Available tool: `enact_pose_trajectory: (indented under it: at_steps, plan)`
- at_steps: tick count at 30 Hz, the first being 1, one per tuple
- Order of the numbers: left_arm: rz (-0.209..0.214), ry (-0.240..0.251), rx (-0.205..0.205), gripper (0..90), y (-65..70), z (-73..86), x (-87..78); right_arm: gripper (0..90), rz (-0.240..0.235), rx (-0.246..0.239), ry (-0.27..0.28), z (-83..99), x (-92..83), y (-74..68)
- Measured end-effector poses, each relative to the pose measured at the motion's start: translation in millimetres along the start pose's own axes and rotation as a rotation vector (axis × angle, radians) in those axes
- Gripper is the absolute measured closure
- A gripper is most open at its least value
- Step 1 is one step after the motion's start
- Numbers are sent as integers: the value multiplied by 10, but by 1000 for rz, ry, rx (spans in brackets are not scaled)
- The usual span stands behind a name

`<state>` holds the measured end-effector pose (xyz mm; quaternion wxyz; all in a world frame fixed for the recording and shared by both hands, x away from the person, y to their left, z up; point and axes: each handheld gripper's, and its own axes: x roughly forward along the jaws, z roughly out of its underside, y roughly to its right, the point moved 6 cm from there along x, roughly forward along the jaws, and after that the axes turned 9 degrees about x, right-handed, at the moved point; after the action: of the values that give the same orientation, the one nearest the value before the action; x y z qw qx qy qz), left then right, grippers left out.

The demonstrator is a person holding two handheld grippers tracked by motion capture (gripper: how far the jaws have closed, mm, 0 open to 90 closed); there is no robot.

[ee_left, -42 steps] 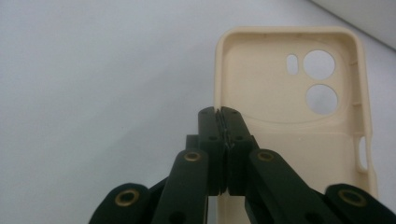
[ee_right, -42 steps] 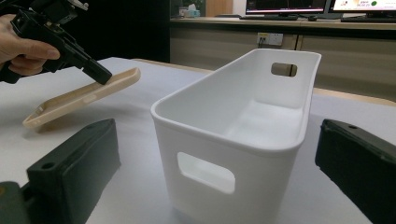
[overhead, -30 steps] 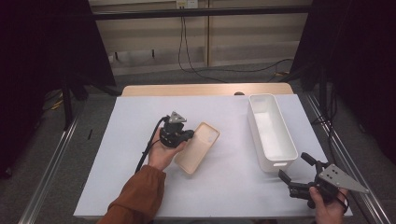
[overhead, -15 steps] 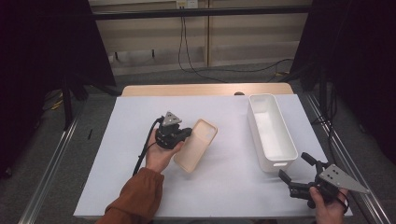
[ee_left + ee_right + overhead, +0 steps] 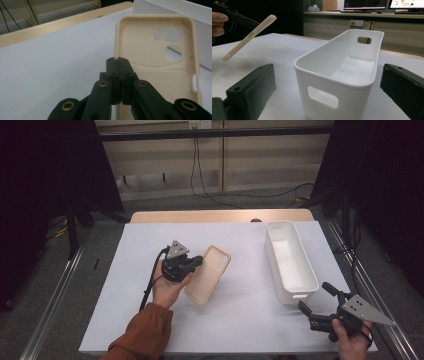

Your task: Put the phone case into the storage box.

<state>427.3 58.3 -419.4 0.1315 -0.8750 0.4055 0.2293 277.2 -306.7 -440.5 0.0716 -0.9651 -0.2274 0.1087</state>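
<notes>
Gripping the edge of a cream phone case point(image 5: 209, 274), the left claw point(image 5: 192, 266) sits near the middle of the bench point(image 5: 240, 330), which is covered by a white sheet. In the left gripper view its two black jaws are pressed together on the thin rim of the case point(image 5: 152, 60), with no gap between them. The case is off the sheet: the right gripper view shows it point(image 5: 249, 37) hanging in the air, tilted, with one end higher than the other and a faint shadow on the white surface beneath it. Its hollow inner side faces the left claw's camera, and the round camera cut-outs are at the far end.

A white plastic bin point(image 5: 290, 260) stands to the right of the case, well apart from it, with its long side running away from the person. It has a slot handle in each short end, and its inside looks bare in the right gripper view point(image 5: 342, 65).

The right claw point(image 5: 316, 304) is near the front right corner of the bench, just beside the near end of the bin. Its jaws stand wide apart with nothing between them, and in its own view they flank the near end of the bin.
</notes>
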Motion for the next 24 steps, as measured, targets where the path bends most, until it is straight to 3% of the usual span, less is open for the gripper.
enact_pose_trajectory:
  at_steps: [7, 15, 24]
  plan:
    - [-7, 20, -9, 887, -13, 8, -105, 0, -22, 36, 15, -69, 35, -66]
    - [-23, 49, -2, 887, 19, 2, -237, 0, -47, 12, 1, -153, 136, -198]
    - [15, 72, -9, 887, 118, 21, -225, 0, -105, -25, -9, -264, 327, -405]
